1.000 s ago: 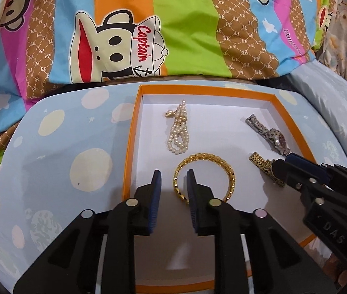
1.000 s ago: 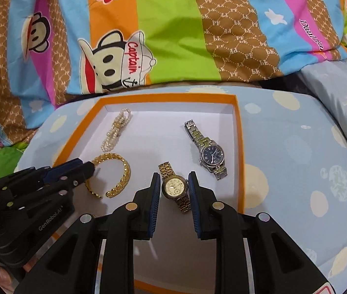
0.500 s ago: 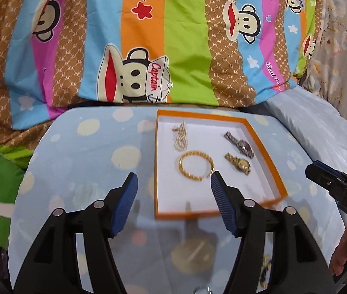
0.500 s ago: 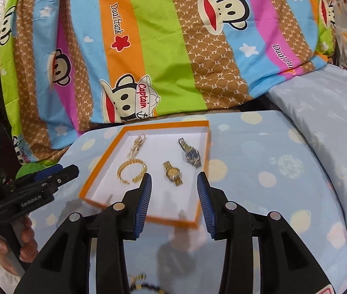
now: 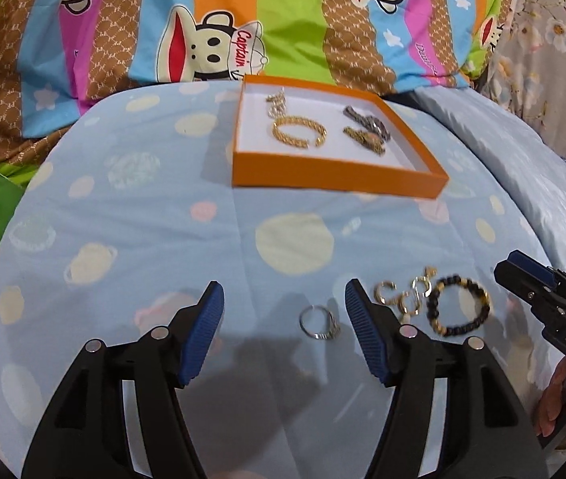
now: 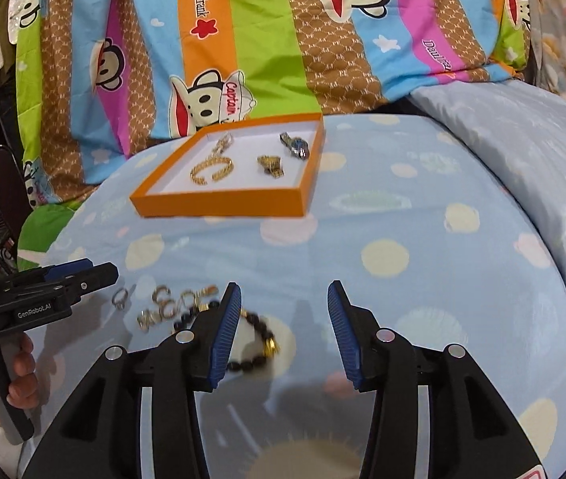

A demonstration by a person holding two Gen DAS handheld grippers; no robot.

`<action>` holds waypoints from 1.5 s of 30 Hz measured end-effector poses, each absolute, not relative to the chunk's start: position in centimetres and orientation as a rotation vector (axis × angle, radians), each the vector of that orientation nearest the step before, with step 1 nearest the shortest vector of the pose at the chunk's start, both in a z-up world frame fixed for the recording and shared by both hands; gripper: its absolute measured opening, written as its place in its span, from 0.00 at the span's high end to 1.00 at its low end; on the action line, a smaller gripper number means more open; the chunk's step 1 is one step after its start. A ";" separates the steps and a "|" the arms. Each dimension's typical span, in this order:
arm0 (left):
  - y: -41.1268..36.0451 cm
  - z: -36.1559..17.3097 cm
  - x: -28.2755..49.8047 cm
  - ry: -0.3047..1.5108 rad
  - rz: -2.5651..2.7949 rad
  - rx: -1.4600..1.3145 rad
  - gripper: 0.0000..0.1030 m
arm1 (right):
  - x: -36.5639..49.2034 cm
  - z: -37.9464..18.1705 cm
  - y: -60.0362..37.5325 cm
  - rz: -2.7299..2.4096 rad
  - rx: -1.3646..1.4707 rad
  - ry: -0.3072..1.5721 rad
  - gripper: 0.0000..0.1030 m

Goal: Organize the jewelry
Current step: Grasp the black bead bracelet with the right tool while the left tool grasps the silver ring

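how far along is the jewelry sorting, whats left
Done: the orange box already holds a pearl strand, gold bangle and two watches. In hand: nothing; both grippers are open, the right gripper opening. Left: the silver ring, gold earrings and black bead bracelet on the blue sheet.

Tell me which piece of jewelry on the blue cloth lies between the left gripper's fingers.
The silver ring. The gold earrings and the black bead bracelet lie outside the left gripper, toward the right.

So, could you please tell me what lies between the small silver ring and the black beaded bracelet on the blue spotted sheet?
A cluster of gold earrings lies between the silver ring and the black beaded bracelet, shown in both wrist views.
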State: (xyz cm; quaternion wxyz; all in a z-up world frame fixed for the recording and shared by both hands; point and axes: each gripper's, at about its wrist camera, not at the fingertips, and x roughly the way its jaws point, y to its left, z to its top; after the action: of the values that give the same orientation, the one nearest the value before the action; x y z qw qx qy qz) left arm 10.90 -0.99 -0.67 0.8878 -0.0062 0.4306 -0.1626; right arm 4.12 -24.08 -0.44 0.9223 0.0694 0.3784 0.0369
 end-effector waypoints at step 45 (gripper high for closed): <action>-3.1 -1.7 9.3 0.870 -0.349 0.103 0.80 | 4.9 -2.0 -22.4 0.041 0.076 0.873 0.92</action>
State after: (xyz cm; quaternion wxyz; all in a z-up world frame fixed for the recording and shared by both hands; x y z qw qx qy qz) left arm 9.35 -3.08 -1.71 0.8908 0.0495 0.4191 -0.1682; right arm 4.89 -22.44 -2.05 0.9054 0.0369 0.4224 0.0198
